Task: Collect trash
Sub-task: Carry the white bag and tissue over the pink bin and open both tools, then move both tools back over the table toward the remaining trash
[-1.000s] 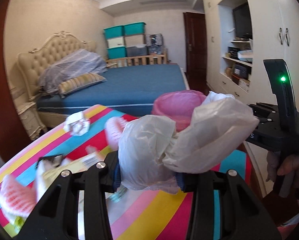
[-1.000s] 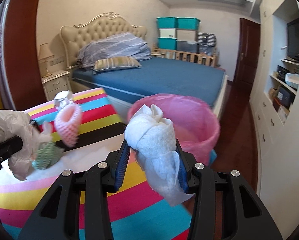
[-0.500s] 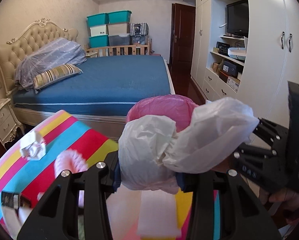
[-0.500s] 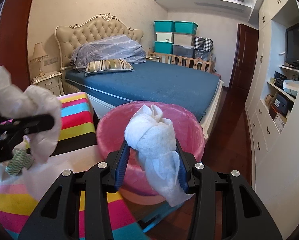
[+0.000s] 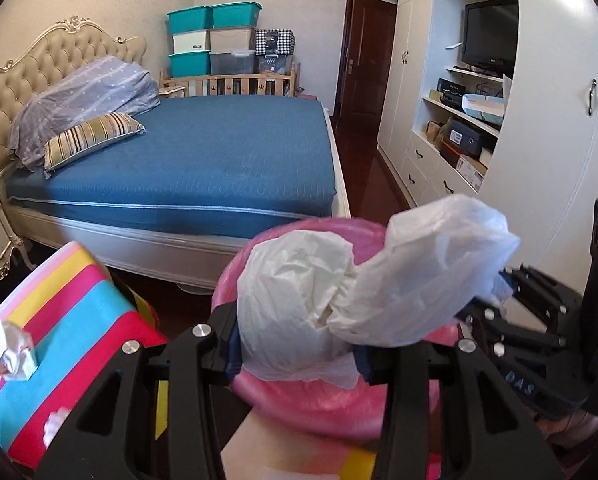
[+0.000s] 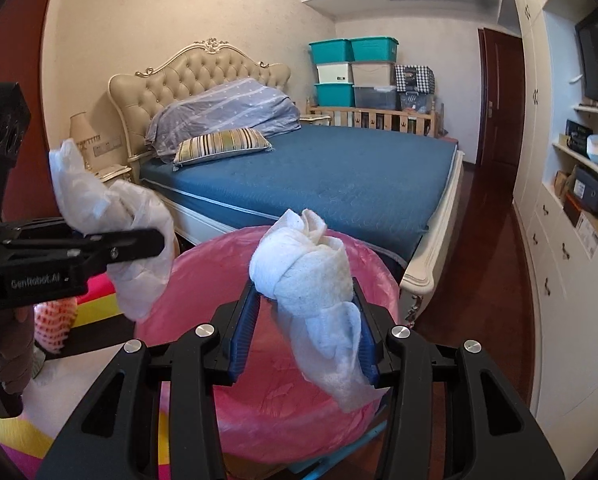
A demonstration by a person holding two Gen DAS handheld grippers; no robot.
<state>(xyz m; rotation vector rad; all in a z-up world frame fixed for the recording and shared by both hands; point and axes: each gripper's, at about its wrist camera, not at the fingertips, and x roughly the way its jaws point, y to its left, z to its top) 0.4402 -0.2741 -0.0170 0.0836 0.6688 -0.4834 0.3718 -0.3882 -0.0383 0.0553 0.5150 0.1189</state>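
While the left gripper pinches a plastic bag and the right gripper a tissue wad, its jaws just easing apart, both over the pink bin beside the table edge: release only once centred inside the rim.

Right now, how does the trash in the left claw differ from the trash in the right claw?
The plastic bag is thin, glossy film, ballooning wide; the paper towel is matte, fibrous, twisted into a narrow roll. The bag fills its claw; the towel's tail droops. Both are white, crumpled, above the pink-lined bin.
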